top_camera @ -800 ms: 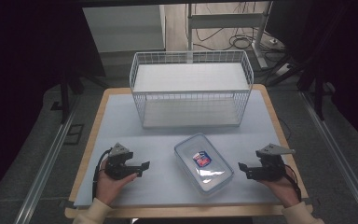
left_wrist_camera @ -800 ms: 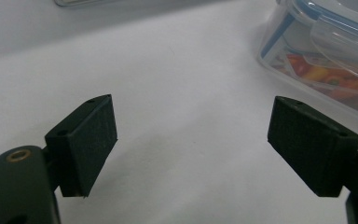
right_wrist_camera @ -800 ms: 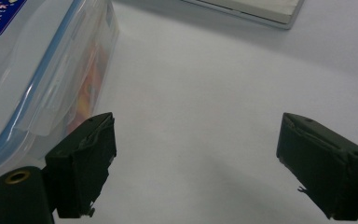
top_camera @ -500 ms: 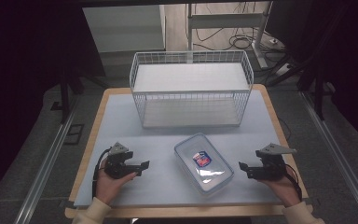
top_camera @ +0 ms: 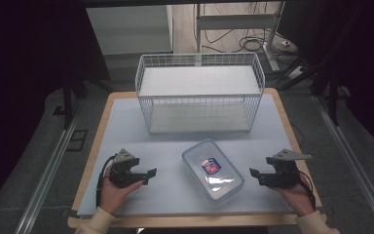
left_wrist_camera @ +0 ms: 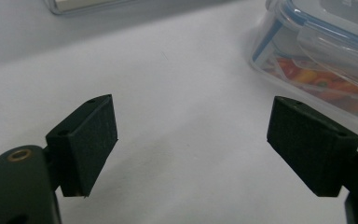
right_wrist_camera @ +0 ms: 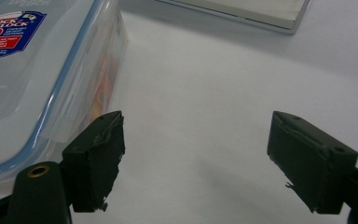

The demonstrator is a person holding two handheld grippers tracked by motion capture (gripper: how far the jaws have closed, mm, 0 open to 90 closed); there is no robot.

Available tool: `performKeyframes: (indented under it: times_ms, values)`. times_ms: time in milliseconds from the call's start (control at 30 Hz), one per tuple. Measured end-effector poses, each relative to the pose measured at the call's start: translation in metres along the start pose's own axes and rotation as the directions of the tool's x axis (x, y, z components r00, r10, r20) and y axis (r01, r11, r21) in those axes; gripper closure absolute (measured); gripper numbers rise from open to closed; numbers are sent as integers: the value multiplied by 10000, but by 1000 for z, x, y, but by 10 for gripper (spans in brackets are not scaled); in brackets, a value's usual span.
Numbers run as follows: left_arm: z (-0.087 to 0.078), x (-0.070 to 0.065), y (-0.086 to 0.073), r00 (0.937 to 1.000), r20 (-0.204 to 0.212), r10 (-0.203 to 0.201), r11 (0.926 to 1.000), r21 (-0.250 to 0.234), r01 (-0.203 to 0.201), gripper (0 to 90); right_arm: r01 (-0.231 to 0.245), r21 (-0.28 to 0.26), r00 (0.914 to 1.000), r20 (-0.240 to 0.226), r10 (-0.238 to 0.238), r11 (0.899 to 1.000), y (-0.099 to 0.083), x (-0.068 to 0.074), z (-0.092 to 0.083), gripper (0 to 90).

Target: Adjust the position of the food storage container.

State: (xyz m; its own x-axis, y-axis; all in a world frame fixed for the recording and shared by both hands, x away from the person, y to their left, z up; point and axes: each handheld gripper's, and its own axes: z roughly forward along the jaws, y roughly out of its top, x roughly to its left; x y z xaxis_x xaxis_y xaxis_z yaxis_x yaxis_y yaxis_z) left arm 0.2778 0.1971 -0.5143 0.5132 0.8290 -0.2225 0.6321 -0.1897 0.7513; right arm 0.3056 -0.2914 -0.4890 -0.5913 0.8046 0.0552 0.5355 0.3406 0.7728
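Approach step: lidded plastic box [top_camera: 213, 170] lies lower centre of the frame, between left gripper [top_camera: 150, 173] and right gripper [top_camera: 253, 173], both open and empty. Next move likely requires closing in on it.

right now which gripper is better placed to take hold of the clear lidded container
Right, by a little. The right gripper points its open jaws at the container, whose side wall sits just beside one jaw in its own view. The left gripper, also open, looks slightly farther off, with bare mat between.
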Motion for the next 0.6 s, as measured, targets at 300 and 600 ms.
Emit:
performKeyframes:
  times_ms: [300,600]
  values:
    - [-5,-1,3,9999,-107,-42,9999,-145,41,160,-165,-10,9996,-247,164,9999,10,2,-7,215]
    - [-3,-2,4,9997,-96,233,9997,9,-233,155,-4,-183,9966,-829,-11,9998,53,32,-10,346]
